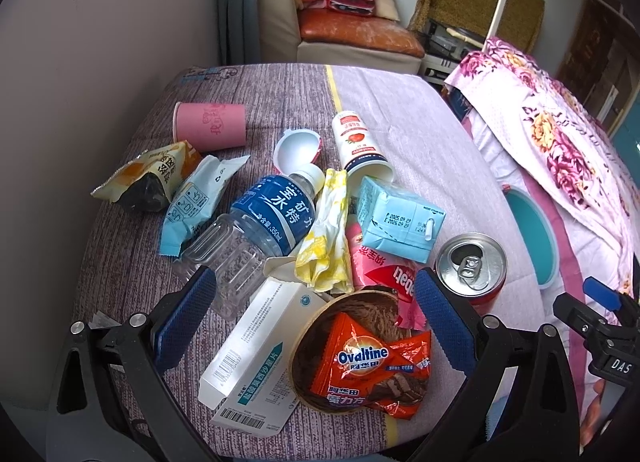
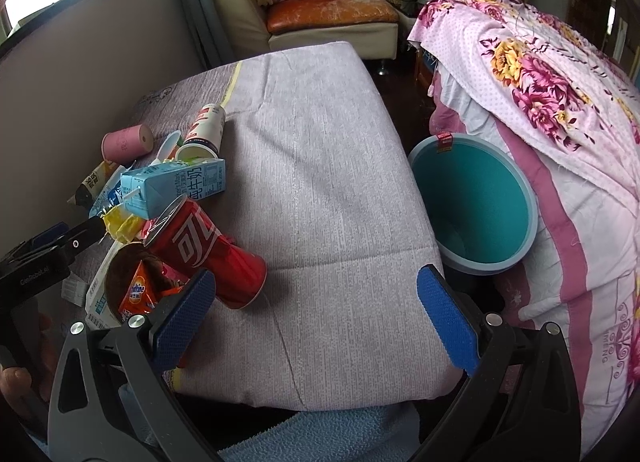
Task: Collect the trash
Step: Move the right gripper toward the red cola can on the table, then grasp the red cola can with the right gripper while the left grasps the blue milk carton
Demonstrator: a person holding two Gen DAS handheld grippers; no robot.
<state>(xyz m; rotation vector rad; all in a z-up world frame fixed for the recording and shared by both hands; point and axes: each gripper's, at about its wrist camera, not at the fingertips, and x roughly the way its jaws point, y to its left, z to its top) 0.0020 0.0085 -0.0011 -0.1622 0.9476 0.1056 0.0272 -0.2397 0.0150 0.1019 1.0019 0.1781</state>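
A heap of trash lies on the cloth-covered table (image 1: 400,110). In it are a clear water bottle (image 1: 256,230), a pale blue milk carton (image 1: 400,218), a red can (image 1: 472,266), a yellow tissue (image 1: 326,234), a white medicine box (image 1: 256,358) and a brown paper cup (image 1: 316,342) holding an orange Ovaltine wrapper (image 1: 376,366). My left gripper (image 1: 314,282) hovers open over the box and the brown cup, touching nothing. Beside the red can (image 2: 208,254), my right gripper (image 2: 316,278) stands open above bare cloth. The teal bin (image 2: 476,202) sits off the table's right edge.
Further back lie a pink cup (image 1: 210,126), a yoghurt cup (image 1: 360,146), a white lid (image 1: 296,148) and two snack bags (image 1: 148,178). A floral quilt (image 2: 560,102) is piled right of the bin. A wall (image 1: 100,42) borders the table's left side, with a sofa (image 1: 352,30) behind.
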